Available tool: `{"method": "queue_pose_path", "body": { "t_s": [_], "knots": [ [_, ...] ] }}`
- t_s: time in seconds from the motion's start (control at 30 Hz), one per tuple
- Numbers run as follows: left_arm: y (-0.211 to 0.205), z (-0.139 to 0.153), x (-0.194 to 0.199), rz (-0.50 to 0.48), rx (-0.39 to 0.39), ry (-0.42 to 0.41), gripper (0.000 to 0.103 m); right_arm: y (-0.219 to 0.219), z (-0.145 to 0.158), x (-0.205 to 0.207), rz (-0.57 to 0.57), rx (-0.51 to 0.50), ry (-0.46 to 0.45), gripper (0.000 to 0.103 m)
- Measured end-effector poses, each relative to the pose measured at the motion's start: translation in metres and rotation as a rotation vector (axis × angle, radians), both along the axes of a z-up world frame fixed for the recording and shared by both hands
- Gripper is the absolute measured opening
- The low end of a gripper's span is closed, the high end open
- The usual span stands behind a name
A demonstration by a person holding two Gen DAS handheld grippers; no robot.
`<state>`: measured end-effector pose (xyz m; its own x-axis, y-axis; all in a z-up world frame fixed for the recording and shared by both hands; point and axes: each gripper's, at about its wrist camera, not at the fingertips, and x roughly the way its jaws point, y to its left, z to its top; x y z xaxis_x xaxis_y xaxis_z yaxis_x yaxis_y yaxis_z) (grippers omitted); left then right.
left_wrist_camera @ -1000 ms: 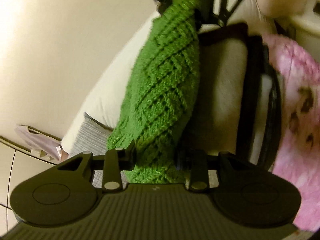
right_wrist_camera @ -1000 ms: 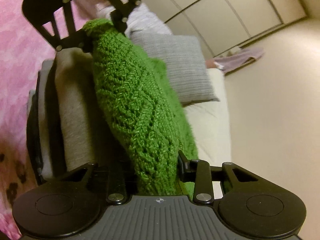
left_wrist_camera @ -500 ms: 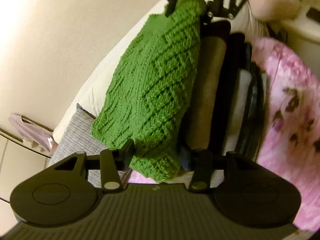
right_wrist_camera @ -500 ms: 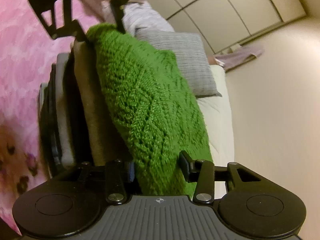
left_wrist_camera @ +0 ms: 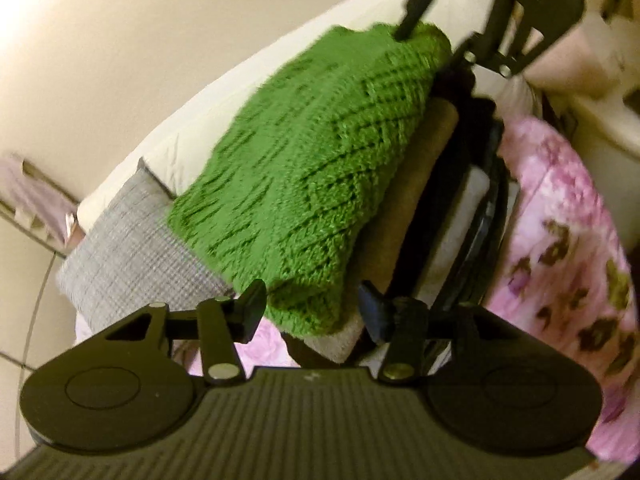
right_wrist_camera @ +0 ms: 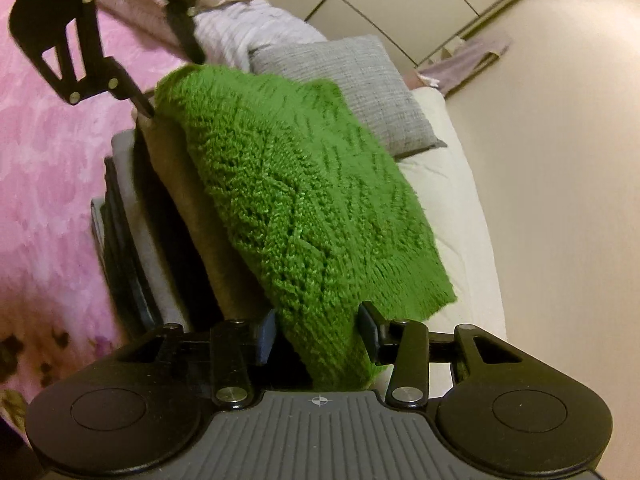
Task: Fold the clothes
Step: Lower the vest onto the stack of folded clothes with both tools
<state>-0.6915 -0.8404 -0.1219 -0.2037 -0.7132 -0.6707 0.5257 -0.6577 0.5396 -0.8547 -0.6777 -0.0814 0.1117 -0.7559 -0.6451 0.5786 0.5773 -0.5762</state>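
Note:
A folded green knitted sweater (left_wrist_camera: pixel 312 168) (right_wrist_camera: pixel 304 200) lies on top of a stack of folded clothes, right above a tan garment (left_wrist_camera: pixel 420 184) (right_wrist_camera: pixel 192 208). My left gripper (left_wrist_camera: pixel 312 310) stands open at one end of it, and the sweater's corner and the tan edge sit loosely between its fingers. My right gripper (right_wrist_camera: pixel 318 332) is at the opposite end, also open, with the knit's edge lying between its jaws. Each gripper also shows at the far end in the other's view: the right gripper (left_wrist_camera: pixel 440 36) and the left gripper (right_wrist_camera: pixel 164 76).
The stack rests on a pink flowered blanket (left_wrist_camera: pixel 560 240) (right_wrist_camera: pixel 48 160). A grey cushion (left_wrist_camera: pixel 132 248) (right_wrist_camera: pixel 360 88) and a cream mattress (left_wrist_camera: pixel 192 120) (right_wrist_camera: pixel 460 216) lie beside it. Beyond are bare cream floor, cupboard doors (right_wrist_camera: pixel 400 0) and a pinkish cloth (right_wrist_camera: pixel 472 56) on the floor.
Both grippers' jaws have widened off the green sweater, which has settled flatter on the stack. Both views have rolled and drawn slightly back.

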Motion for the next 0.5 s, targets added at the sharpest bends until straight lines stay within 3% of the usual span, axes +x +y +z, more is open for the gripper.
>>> {"method": "queue_pose_path", "body": {
  "t_s": [0.17,0.3,0.4,0.5],
  "knots": [
    [-0.002,0.032,0.017,0.101,0.006,0.140,0.045,0.013,0.038,-0.008,-0.036,-0.032,-0.153,0.040],
    [-0.022,0.056,0.020,0.171,-0.001,0.246,0.045,-0.010,0.064,-0.011,-0.093,-0.064,-0.277,0.040],
    [-0.046,0.061,0.014,0.205,0.025,0.314,0.045,-0.044,0.064,-0.017,-0.153,-0.023,-0.344,0.040],
    [-0.071,0.043,0.007,0.255,0.134,0.351,0.044,-0.073,0.038,-0.024,-0.215,0.146,-0.367,0.040]
  ]
}}
